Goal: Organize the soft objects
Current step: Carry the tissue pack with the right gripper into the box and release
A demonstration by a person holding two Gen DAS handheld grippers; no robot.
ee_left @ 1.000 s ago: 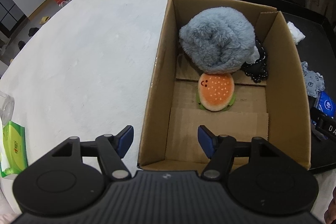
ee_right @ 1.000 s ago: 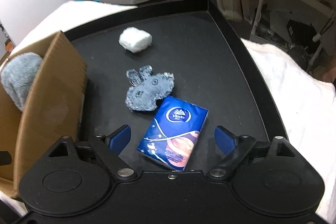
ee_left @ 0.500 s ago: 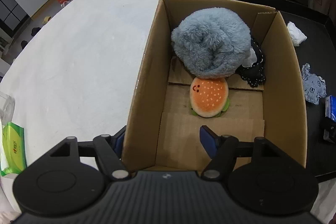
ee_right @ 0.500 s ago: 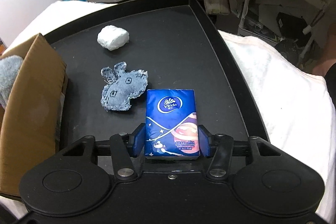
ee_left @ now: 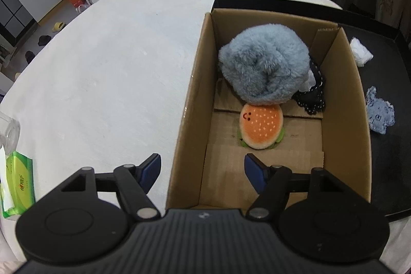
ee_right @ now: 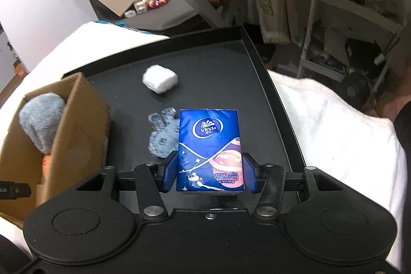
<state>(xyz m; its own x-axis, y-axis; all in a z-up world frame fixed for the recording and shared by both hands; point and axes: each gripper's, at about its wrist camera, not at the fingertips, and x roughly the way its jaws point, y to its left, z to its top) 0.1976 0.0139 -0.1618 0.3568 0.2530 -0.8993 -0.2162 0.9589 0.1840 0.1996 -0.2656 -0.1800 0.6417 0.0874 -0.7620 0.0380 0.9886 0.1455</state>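
Landmark: cardboard box. Left of the box: white tabletop, with a green tissue pack far out at its near edge. Left gripper straddles the box's near-left wall, jaws wide apart and empty; one pad outside, one inside. Inside the box: grey plush at the far end, burger plush touching its near side, black dotted fabric against the right wall. Right of the box, on the black tray: white wad, denim toy. Right gripper is clamped on the blue tissue pack, pads at its lower sides, pack seemingly lifted off the tray. Judgement: carry it over the box's right wall with clearance, release over the bare near floor; keep squeeze light, the pack deforms.
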